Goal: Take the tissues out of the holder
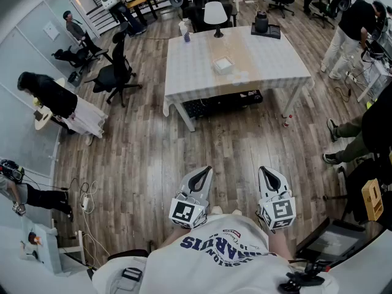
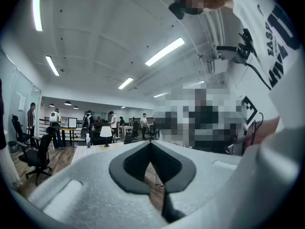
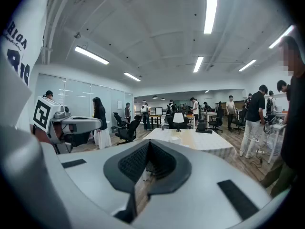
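Two hand-held grippers are hanging closed and empty, well apart from the single tissue holder.

The white plastic left gripper (image 1: pixel 206 170) and the matching white plastic right gripper (image 1: pixel 264 171) are pointing out over the brown wood-plank floor (image 1: pixel 141 152), just in front of the person's white printed shirt (image 1: pixel 220 250). The left one's dark padded fingers (image 2: pixel 127 163) are pressing together at the tips with nothing between them, and the right one's dark, dimpled fingers (image 3: pixel 128 165) are doing the same. The one tissue holder (image 1: pixel 223 65), a low white square box, is sitting near the middle of the rectangular surface (image 1: pixel 275 66), which is draped in pale cloth. One white-shaded lamp (image 1: pixel 215 14) and one black pot-like object (image 1: pixel 262 22) are standing at its far edge.
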The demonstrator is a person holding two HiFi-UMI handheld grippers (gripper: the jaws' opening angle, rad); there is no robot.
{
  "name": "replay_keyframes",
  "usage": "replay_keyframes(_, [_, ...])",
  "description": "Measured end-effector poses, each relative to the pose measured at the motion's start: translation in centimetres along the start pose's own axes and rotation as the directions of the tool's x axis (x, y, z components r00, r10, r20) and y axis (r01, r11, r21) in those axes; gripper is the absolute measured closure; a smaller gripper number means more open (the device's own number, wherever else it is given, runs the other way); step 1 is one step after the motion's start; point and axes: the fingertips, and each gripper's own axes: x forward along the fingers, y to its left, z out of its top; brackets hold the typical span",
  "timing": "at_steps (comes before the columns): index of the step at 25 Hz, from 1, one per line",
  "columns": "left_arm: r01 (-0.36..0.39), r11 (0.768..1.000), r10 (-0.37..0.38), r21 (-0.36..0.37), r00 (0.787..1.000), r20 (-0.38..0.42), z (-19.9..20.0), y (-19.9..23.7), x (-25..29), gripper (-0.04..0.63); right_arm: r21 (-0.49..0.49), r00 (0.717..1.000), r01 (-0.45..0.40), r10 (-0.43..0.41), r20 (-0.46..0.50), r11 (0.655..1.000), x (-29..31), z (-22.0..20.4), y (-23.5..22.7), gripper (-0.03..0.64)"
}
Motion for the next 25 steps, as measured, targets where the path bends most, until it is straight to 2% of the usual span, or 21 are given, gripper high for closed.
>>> replay_keyframes(5, [-0.015, 1.000, 0.015, 0.005, 1.000, 0.000, 0.2, 0.5, -2.3, 0.591, 0.002, 1.000, -0.008, 0.008, -0.010, 1.000, -0.8, -0.2, 2.2, 0.609])
replay_keyframes(10, [-0.001, 1.000, 0.001, -0.001, 1.000, -0.010, 0.0, -0.2, -3.8, 0.591, 0.009, 1.000, 0.018, -0.018, -0.009, 1.000, -1.9, -0.2, 2.5, 0.609])
replay_keyframes(16, [0.000, 1.000, 0.000, -0.030, 1.000, -0.019, -0.1, -1.4, -3.8, 0.591, 0.101, 1.000, -0.021, 0.020, 0.012, 0.995, -2.6, -0.6, 1.8, 0.609])
replay_keyframes(23, [-0.017, 1.000, 0.017, 0.002, 0.999, -0.027, -0.3, -4.3, -2.6, 0.591, 0.086, 0.999, -0.032, 0.031, 0.008, 0.996, -3.7, -2.1, -0.7, 0.607])
replay_keyframes(25, [-0.010, 0.999, 0.011, 0.030, 0.999, -0.039, -0.4, -5.1, -2.5, 0.591, 0.087, 1.000, -0.030, 0.029, 0.007, 0.996, -4.1, -2.4, -1.2, 0.607])
